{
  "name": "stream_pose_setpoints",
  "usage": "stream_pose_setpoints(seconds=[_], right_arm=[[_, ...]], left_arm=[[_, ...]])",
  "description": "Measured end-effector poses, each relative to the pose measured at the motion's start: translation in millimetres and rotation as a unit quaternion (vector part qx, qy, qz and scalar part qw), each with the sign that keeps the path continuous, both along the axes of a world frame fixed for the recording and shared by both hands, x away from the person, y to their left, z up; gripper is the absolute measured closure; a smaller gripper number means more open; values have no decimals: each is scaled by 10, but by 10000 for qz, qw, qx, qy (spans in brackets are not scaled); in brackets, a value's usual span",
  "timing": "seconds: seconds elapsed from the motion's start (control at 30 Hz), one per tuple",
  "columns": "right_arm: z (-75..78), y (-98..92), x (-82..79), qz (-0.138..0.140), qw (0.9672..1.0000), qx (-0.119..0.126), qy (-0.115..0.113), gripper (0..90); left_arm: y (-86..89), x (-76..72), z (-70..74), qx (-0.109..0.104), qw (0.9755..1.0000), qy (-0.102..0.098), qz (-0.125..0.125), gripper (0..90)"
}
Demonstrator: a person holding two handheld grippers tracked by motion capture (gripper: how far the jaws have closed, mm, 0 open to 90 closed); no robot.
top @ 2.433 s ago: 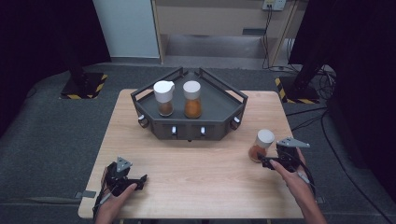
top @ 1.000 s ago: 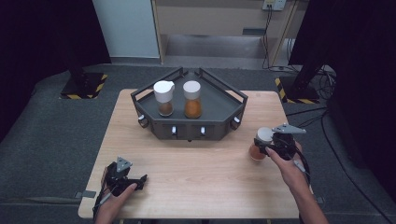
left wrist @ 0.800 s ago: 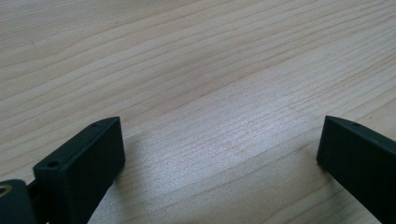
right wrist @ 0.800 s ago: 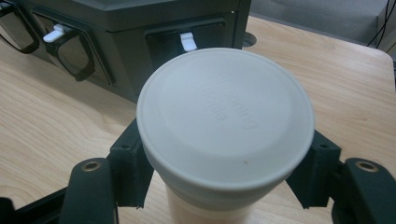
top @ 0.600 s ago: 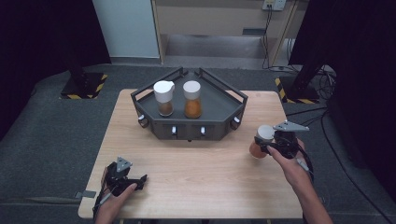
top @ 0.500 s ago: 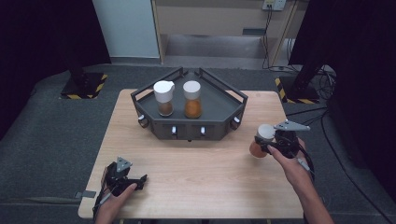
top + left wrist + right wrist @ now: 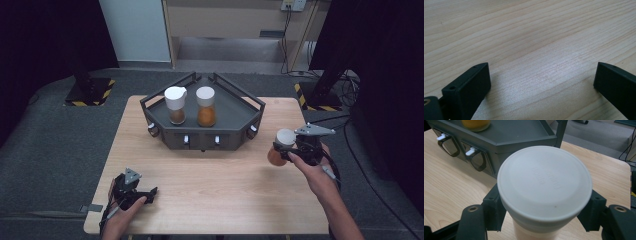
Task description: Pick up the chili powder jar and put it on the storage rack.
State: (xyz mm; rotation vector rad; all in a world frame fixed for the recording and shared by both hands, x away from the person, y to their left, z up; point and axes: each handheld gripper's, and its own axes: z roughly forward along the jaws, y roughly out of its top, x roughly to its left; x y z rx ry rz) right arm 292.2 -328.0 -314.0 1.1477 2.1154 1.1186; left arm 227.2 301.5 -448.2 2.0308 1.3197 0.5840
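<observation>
A jar with a white lid and brownish contents (image 7: 281, 148) hangs a little above the table at the right, and my right gripper (image 7: 290, 151) is shut on it. In the right gripper view the jar's lid (image 7: 544, 182) sits between the two black jaws, which press on its sides just below the lid. My left gripper (image 7: 145, 192) rests low at the table's front left, open, with bare wood between its jaws. A dark grey tray (image 7: 235, 107) at the back centre holds a white-lidded jar of brown powder (image 7: 175, 105) and another of orange powder (image 7: 205, 106).
The wooden table (image 7: 210, 190) has free room across its middle and front. The tray's front wall carries small white toggles and dark loop handles (image 7: 449, 143). Grey floor, cables and stand feet with yellow-black stripes surround the table.
My right gripper has closed in on the jar and lifted it slightly off the table. The left gripper has stayed put.
</observation>
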Motion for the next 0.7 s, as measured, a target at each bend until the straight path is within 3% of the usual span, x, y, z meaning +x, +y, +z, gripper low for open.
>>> stream_pose_setpoints(seconds=[0.5, 0.7], right_arm=[[194, 33, 59, 40, 10000, 20, 23, 344], [282, 85, 83, 48, 9999, -95, -30, 344]], left_arm=[[1, 0, 0, -1, 10000, 0, -1, 0], [1, 0, 0, -1, 10000, 0, -1, 0]])
